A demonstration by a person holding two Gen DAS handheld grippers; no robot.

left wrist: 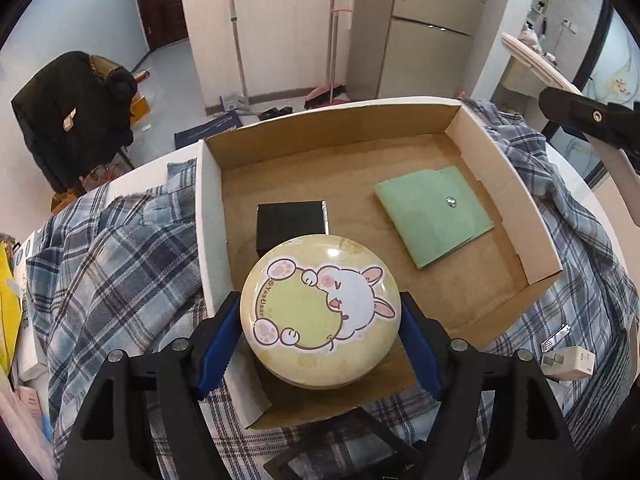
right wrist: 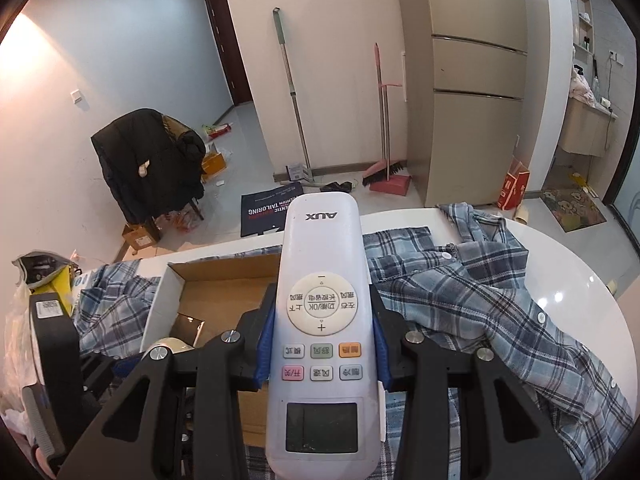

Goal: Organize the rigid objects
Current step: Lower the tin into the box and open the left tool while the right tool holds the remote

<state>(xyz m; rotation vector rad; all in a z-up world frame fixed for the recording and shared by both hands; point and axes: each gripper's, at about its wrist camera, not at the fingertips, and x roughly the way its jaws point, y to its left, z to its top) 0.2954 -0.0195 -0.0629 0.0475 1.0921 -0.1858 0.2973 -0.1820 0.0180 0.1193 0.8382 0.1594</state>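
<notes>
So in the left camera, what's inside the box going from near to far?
Left gripper holding the round tin → black box just behind it → far wall of the cardboard box. The green wallet lies off to the right.

Hidden or cut off, as I see it from both wrist views. Black box [left wrist: 291,222]: near edge covered by the round tin [left wrist: 320,312] ahead of my left gripper [left wrist: 320,334]; I cannot tell whether they touch. Tin's underside and the cardboard box [left wrist: 508,200] floor beneath it: out of sight. Small object [left wrist: 452,200] on the green pouch [left wrist: 434,220]: too small to identify. Remote control [right wrist: 322,320] in my right gripper [right wrist: 323,344]: lower end cut by the frame edge, screen content unreadable. Box interior behind the remote: blocked. Shiny items [right wrist: 176,340] left of that claw: partly hidden, unidentifiable.
</notes>
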